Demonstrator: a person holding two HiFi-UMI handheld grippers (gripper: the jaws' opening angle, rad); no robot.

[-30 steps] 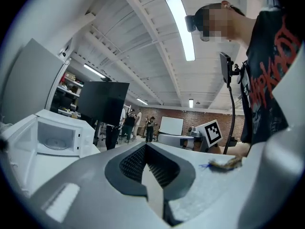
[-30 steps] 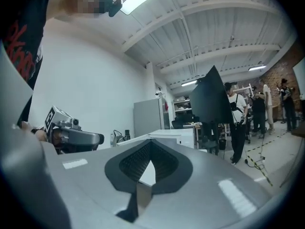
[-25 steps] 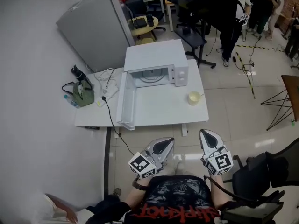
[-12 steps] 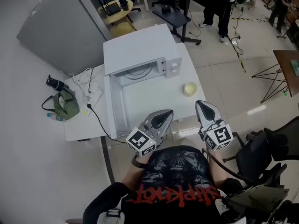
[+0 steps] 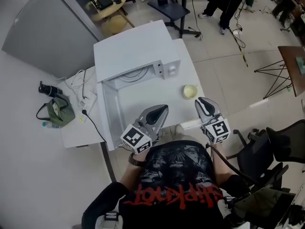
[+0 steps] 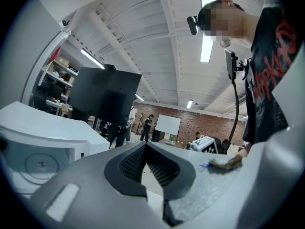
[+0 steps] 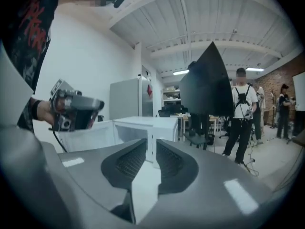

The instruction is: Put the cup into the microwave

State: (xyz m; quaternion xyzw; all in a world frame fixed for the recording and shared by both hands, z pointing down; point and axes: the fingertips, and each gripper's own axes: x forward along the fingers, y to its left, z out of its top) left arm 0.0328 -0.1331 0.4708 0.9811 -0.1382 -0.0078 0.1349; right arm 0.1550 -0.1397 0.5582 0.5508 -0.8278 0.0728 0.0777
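Observation:
A pale yellow cup (image 5: 190, 91) stands on the white table (image 5: 188, 70), to the right of the white microwave (image 5: 136, 56), whose door (image 5: 108, 116) hangs wide open. My right gripper (image 5: 200, 101) is just short of the cup at the table's near edge. Its jaws are opening, with a slim gap and nothing between them (image 7: 151, 144). My left gripper (image 5: 162, 109) is over the table's front in front of the open microwave, shut and empty (image 6: 145, 147). The cup shows in neither gripper view. The microwave appears ahead in both (image 7: 143, 123) (image 6: 43, 142).
A grey cabinet (image 5: 47, 27) stands behind the table on the left. A green bag (image 5: 59, 111) and a power strip with cables (image 5: 83, 92) lie at the table's left end. Black chairs (image 5: 281, 147) are at the right. People stand at the back (image 7: 243, 118).
Both grippers have come forward from over the floor to the table's near edge. The right one is now close to the cup. The head view has shifted closer to the table.

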